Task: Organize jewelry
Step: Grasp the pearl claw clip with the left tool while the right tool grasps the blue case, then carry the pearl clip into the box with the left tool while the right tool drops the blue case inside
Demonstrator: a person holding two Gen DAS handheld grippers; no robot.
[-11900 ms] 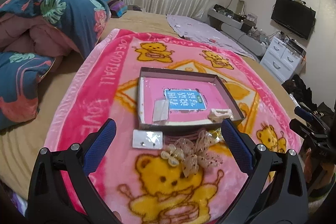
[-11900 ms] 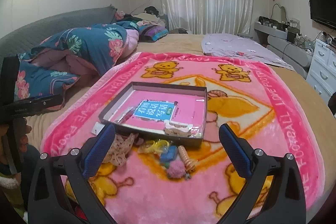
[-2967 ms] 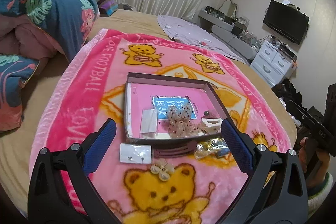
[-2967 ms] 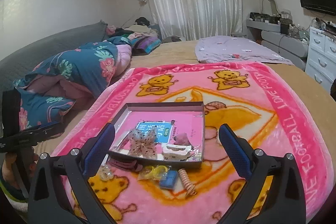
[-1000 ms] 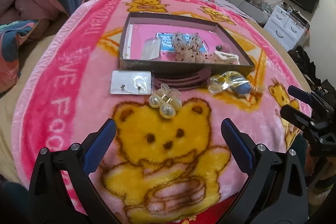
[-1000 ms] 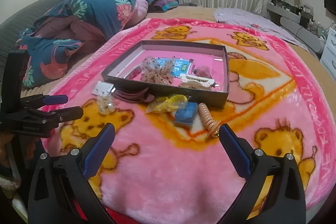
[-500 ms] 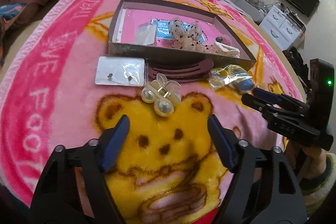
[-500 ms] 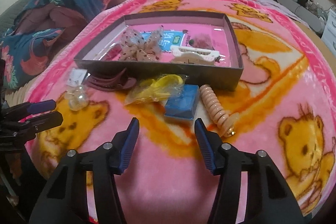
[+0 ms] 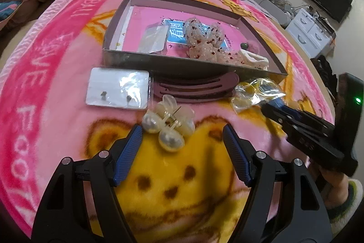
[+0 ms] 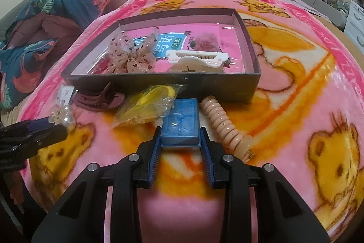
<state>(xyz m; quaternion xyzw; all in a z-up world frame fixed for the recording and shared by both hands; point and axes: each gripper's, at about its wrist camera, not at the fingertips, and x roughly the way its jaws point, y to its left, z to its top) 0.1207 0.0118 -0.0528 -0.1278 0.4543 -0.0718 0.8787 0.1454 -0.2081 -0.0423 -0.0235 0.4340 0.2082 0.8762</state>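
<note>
A small blue box (image 10: 180,122) lies on the pink bear blanket, in front of the dark tray (image 10: 159,83). My right gripper (image 10: 180,136) is closing on it, and both pads sit against its sides. A pearl claw clip (image 9: 169,122) lies between the tips of my left gripper (image 9: 182,131); the jaws stand wider than the clip and the right pad is clear of it. Inside the tray (image 9: 182,65) are a sheer bow (image 9: 202,40), a white claw clip (image 10: 195,58) and a small clear packet (image 9: 153,38).
An earring card (image 9: 118,88), a maroon hair clip (image 9: 195,88) and a yellow bagged item (image 10: 147,104) lie along the tray's front wall. A peach coil hair tie (image 10: 225,126) lies right of the blue box. A folded quilt (image 10: 56,6) is piled at the left.
Both grippers came down toward the blanket and narrowed. The right one closed around the blue box; the left one moved up to the pearl clip.
</note>
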